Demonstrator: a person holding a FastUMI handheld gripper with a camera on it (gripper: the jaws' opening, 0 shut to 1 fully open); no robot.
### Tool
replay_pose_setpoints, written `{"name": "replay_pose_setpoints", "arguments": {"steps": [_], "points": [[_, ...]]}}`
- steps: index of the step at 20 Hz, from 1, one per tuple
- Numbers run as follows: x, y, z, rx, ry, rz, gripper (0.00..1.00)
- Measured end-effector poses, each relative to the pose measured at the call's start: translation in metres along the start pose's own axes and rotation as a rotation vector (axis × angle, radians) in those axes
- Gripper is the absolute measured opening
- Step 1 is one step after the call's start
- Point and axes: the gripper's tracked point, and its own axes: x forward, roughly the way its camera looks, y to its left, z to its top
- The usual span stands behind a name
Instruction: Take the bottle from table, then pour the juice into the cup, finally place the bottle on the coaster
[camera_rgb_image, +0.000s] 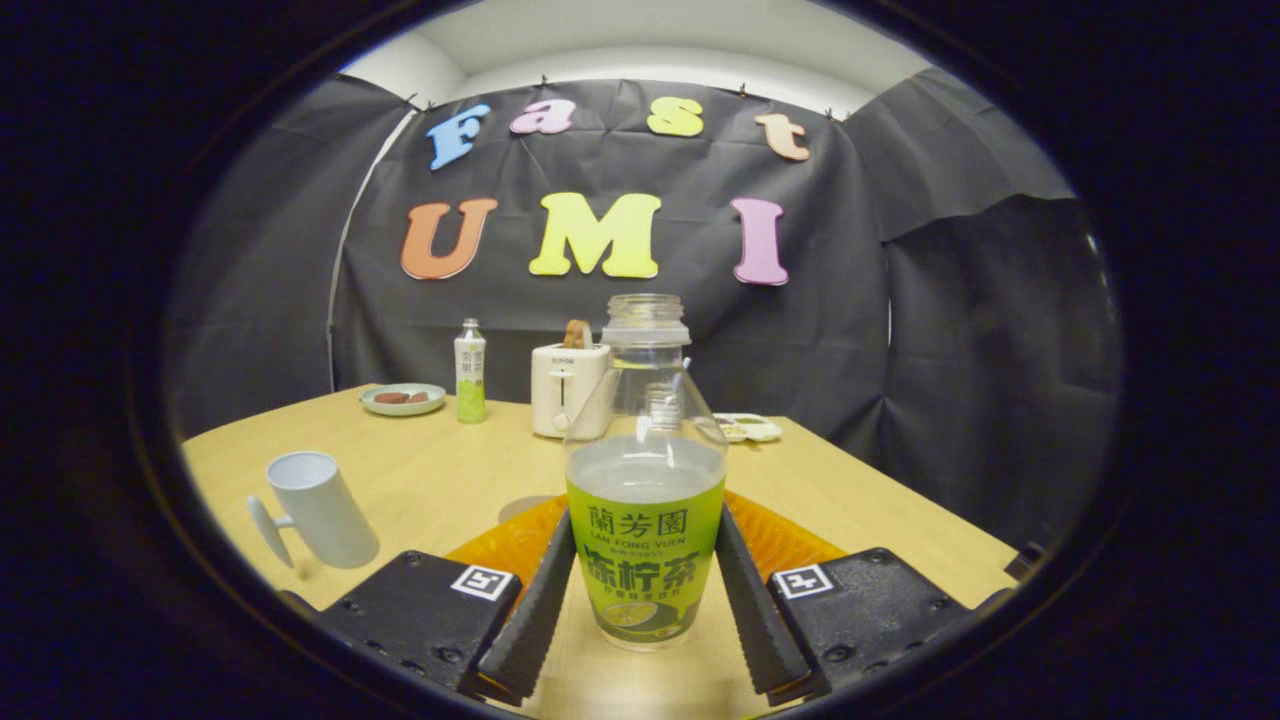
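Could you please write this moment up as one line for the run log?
gripper: shut on bottle, upright, uncapped | coaster: orange, just beyond bottle | cup: white, left of fingers, apart | stage: cannot tell

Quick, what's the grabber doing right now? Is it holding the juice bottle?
Gripper: shut on the bottle, one finger pressing each side, bottle upright with its cap off.

Two bottles: an uncapped green-labelled bottle (645, 520) and a capped small bottle (470, 372); one white cup (322, 508); one orange coaster (790, 545); one toaster (566, 390); two plates, plate (403, 399) and far plate (750, 428).
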Motion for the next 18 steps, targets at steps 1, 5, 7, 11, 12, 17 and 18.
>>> {"name": "replay_pose_setpoints", "arguments": {"steps": [1,5,7,11,12,17,18], "points": [[-0.004,0.0,0.003,-0.017,0.002,-0.005,0.8],[-0.015,-0.001,0.015,-0.082,0.025,-0.021,0.8],[-0.016,-0.006,0.018,-0.119,0.056,-0.045,0.8],[-0.02,-0.01,0.029,-0.207,0.099,-0.076,0.8],[-0.02,-0.009,0.03,-0.242,0.11,-0.082,0.8],[-0.018,-0.01,0.033,-0.424,0.155,-0.127,0.8],[-0.019,-0.009,0.034,-0.456,0.161,-0.136,0.81]]}}
